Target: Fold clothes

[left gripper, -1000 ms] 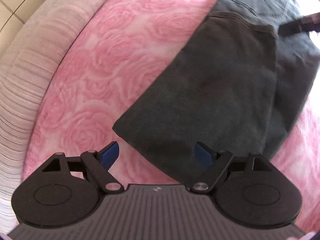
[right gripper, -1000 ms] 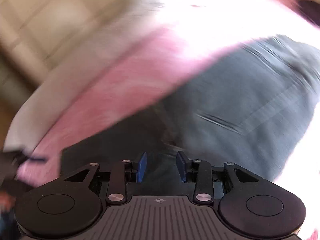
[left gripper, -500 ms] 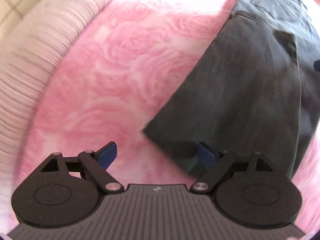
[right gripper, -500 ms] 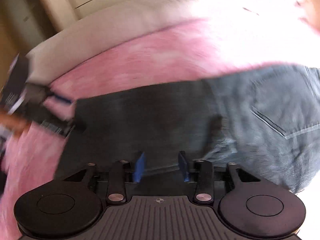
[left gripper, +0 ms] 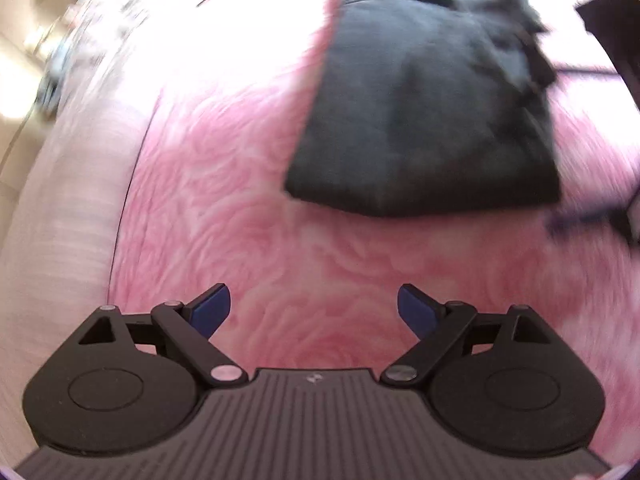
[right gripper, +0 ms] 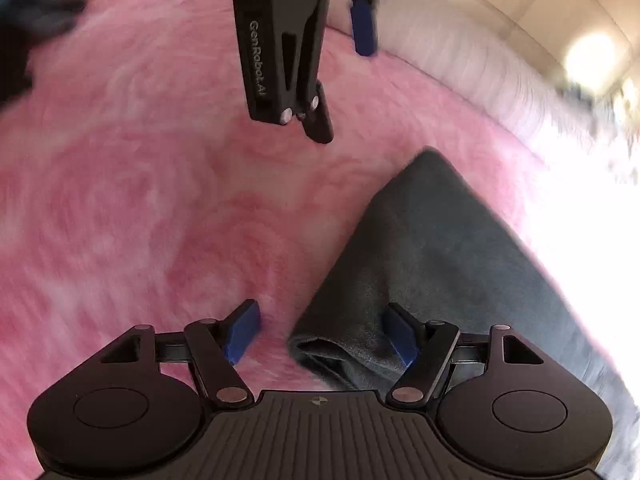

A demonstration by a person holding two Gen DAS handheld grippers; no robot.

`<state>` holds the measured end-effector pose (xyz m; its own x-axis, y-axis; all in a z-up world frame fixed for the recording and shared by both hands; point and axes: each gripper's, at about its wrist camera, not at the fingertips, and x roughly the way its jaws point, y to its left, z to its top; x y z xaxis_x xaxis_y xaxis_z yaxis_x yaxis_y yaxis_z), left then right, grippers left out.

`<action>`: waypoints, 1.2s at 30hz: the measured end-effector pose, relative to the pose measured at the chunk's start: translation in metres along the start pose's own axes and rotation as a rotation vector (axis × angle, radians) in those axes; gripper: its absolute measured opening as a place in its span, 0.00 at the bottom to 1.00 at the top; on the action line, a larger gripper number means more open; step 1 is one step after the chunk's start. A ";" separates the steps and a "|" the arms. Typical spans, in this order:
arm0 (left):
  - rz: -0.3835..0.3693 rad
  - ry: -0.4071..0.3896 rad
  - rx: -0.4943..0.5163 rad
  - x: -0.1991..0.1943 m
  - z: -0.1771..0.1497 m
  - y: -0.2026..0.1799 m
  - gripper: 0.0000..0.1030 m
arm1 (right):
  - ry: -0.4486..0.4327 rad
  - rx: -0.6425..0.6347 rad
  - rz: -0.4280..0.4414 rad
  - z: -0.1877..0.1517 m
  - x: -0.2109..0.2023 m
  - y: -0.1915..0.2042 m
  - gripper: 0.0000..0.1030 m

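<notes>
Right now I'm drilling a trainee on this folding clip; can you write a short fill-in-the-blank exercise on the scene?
1. The dark jeans lie on a ____ blanket.
2. The left gripper has its jaws ____.
3. The right gripper holds ____.
4. Each gripper's finger pads are coloured ____.

Missing words: pink; open; nothing; blue

You've got a bed covered in a fluffy pink blanket (left gripper: 304, 264) with a swirly rose pattern, and it fills most of both views. Along its edge runs a pale ribbed cover (left gripper: 60, 216). Past that you can see a beige wall (right gripper: 532, 4), with a bright round light spot (right gripper: 590, 54) on it. Strong light washes out the far side, and the background clutter is too blurred to make out.
</notes>
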<state>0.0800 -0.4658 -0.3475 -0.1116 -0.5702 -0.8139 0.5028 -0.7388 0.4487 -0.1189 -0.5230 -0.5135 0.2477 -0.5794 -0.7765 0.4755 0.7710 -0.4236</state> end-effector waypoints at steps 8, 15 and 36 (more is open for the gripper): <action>0.134 -0.235 0.588 0.027 -0.001 -0.062 0.86 | -0.018 -0.007 -0.006 -0.018 -0.025 -0.032 0.23; 0.169 -0.217 0.629 0.068 0.034 -0.043 0.26 | -0.064 0.104 0.076 -0.016 -0.062 -0.070 0.20; 0.013 0.140 0.438 -0.023 0.152 0.012 0.17 | -0.287 0.461 0.381 -0.027 -0.160 -0.160 0.16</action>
<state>-0.0416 -0.5159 -0.2672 0.0247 -0.5488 -0.8356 0.0900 -0.8312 0.5486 -0.2575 -0.5466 -0.3338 0.6546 -0.3854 -0.6503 0.6069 0.7808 0.1482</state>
